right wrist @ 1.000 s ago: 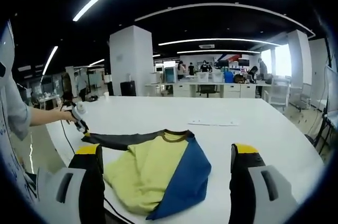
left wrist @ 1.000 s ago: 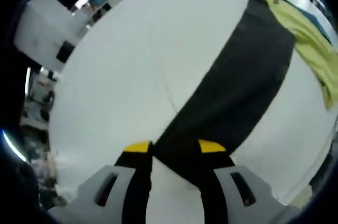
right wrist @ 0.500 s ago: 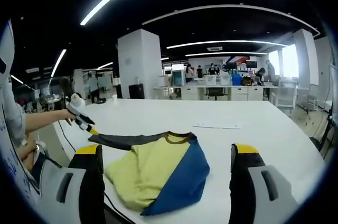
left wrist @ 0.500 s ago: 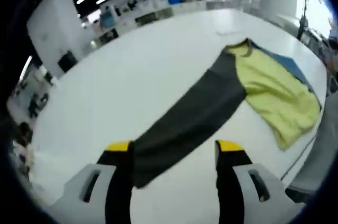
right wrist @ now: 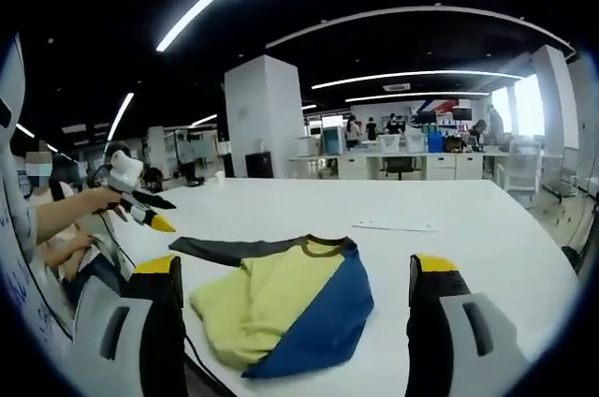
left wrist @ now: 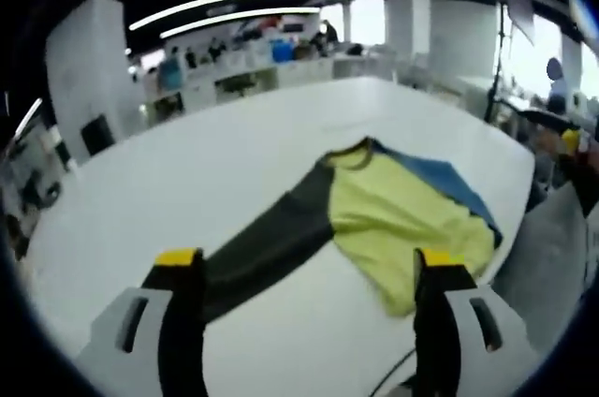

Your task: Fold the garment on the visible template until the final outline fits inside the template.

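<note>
The shirt [left wrist: 393, 219] lies on the white counter [left wrist: 234, 154], just ahead of both tools. It is yellow in the middle, with a blue part on one side and a long dark grey sleeve [left wrist: 271, 242] on the other. The sleeve is stretched out flat, away from the body of the shirt. I think it lies like that so it can be folded back over the yellow part next. The yellow and blue parts look already bunched or folded over each other. I cannot see any marked shape on the counter for the shirt to fit in.

The left tool [left wrist: 309, 271] is open and holds nothing. Its two jaws stand wide apart, with the end of the sleeve between and just past them. In the right gripper view it is lifted off the counter in a person's hand [right wrist: 94, 200].

The right tool [right wrist: 295, 271] is open too, with nothing in it. The shirt [right wrist: 290, 299] sits between its jaws and a little ahead.

A sheet of paper [right wrist: 398, 226] lies on the counter past the shirt. There are no boxes or bowls near the shirt.
</note>
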Demonstrator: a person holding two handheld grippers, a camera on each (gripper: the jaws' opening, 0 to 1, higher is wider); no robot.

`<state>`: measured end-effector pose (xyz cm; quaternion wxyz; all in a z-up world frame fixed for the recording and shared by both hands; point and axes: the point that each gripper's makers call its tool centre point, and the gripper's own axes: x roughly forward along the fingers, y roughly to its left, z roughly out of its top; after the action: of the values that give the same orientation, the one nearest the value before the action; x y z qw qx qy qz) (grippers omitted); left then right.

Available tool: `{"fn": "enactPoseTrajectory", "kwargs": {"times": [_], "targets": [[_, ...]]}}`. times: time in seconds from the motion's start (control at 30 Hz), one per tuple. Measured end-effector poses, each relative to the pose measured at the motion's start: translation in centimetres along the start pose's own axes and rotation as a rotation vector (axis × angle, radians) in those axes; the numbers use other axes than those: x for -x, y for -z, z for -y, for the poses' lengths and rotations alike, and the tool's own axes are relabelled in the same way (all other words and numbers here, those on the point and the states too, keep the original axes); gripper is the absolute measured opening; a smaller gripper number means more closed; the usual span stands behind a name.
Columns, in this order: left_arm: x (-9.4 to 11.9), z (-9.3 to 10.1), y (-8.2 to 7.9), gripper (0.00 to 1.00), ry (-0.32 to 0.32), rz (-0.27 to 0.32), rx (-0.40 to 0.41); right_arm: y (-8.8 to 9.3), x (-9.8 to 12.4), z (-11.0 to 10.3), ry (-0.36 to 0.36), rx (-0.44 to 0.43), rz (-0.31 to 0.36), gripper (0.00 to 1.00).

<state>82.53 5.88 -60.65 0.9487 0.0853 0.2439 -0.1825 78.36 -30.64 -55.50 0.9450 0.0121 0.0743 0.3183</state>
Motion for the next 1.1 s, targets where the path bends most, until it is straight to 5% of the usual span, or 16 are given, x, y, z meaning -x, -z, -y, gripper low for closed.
{"fn": "enactPoseTrajectory", "kwargs": {"times": [0.43,0.77,1.1], "targets": [[2.1,6.9,-3.3,1.00,0.071,0.098,-0.001,0.3,1.4,3.0,0.014,0.012,-0.013,1.00],[5.4,11.3,-6.4,1.00,0.075,0.225,-0.025,2.6,1.2,2.3,0.000,-0.018,-0.082,1.00],[5.9,12.5,-5.1,1.00,0.071,0.183,-0.080,4.9,0.0,-0.4,-0.038,0.025,-0.196,0.93]]}}
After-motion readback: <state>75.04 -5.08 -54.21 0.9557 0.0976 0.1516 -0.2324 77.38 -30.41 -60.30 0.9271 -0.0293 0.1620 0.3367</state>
